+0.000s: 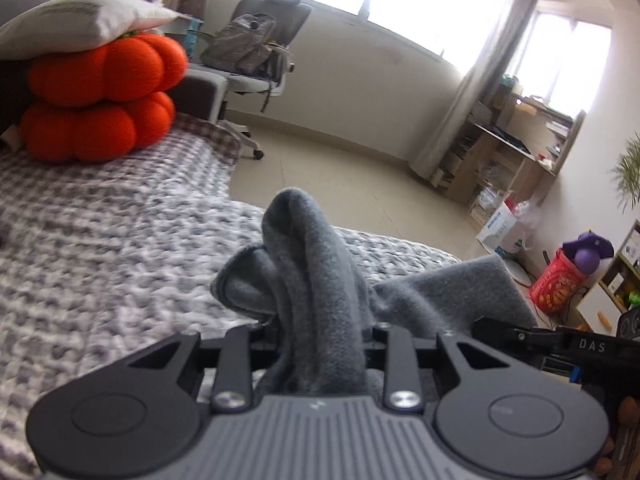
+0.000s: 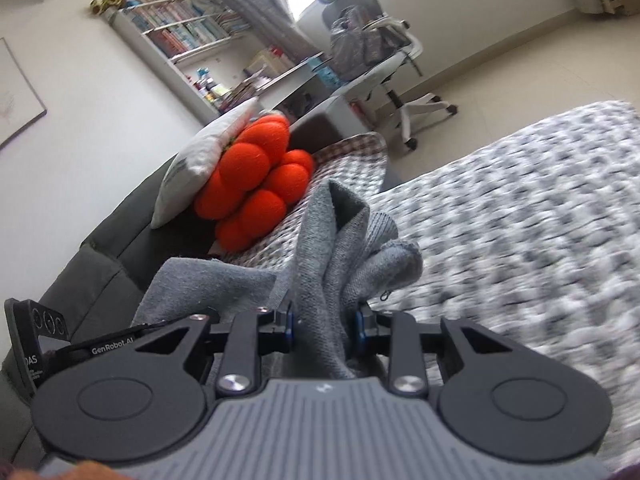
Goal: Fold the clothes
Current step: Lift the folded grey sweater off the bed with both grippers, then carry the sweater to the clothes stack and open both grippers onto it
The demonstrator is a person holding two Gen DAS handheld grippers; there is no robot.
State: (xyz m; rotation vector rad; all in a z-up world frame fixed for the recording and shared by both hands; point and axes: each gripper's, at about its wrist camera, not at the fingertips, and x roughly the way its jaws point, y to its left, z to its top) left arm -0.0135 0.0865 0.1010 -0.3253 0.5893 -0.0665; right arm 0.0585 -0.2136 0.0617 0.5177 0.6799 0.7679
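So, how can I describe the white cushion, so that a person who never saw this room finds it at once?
Look at the bed with the grey checked blanket, then at its far end near the office chair. Two orange pumpkin-shaped cushions are stacked there, and the white cushion lies on top of them. It alone is flat, pale and square-cornered; its neighbours are round and bright orange.

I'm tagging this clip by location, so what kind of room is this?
Probably a bedroom that doubles as a study: a bed with a checked blanket, stacked pillows, an office chair and a packed bookshelf.

Both wrist cameras look close along their jaws, sharing the orange cushions (image 1: 100, 96) (image 2: 256, 176).
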